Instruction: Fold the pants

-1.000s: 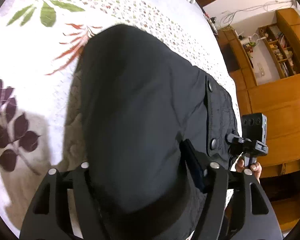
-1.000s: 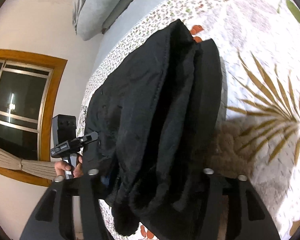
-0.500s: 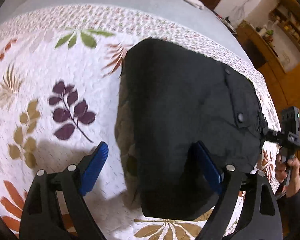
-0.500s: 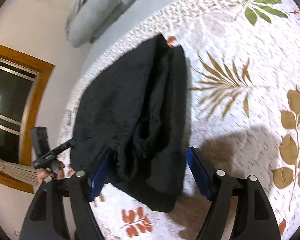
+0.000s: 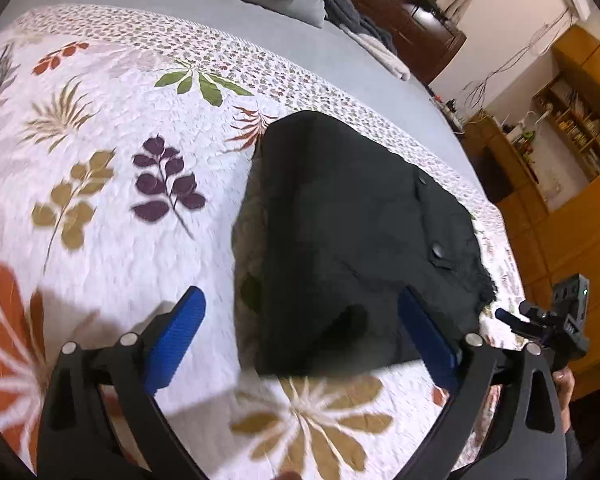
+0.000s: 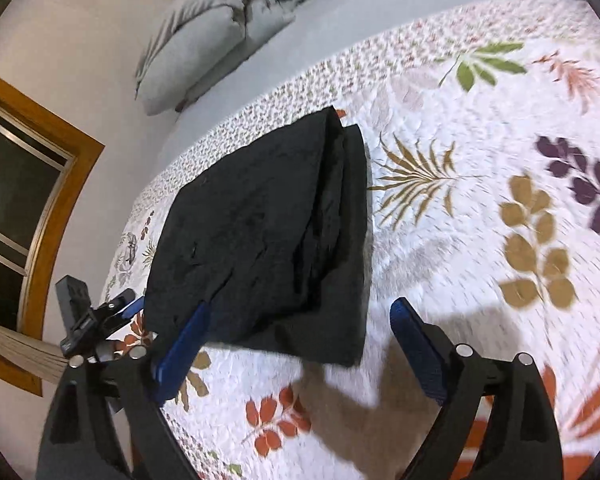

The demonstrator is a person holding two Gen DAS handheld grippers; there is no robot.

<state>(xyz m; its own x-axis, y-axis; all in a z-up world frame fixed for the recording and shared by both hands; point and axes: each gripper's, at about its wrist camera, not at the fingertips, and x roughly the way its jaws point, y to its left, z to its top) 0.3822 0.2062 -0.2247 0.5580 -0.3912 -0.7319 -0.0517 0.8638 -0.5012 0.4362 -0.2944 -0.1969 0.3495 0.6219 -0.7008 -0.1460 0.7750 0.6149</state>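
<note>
The black pants lie folded into a thick rectangle on the floral quilt; they also show in the right wrist view. My left gripper is open and empty, held above the near edge of the folded pants. My right gripper is open and empty, above the near edge on the other side. The right gripper also shows at the right edge of the left wrist view, and the left gripper at the left of the right wrist view.
Grey pillows lie at the head of the bed. A wooden window frame is on the wall beside the bed. Wooden shelves and cabinets stand past the bed's far side, with a dark dresser behind.
Both grippers have opened and let go of the pants, then pulled back and up. The pants now lie folded flat on the quilt.
</note>
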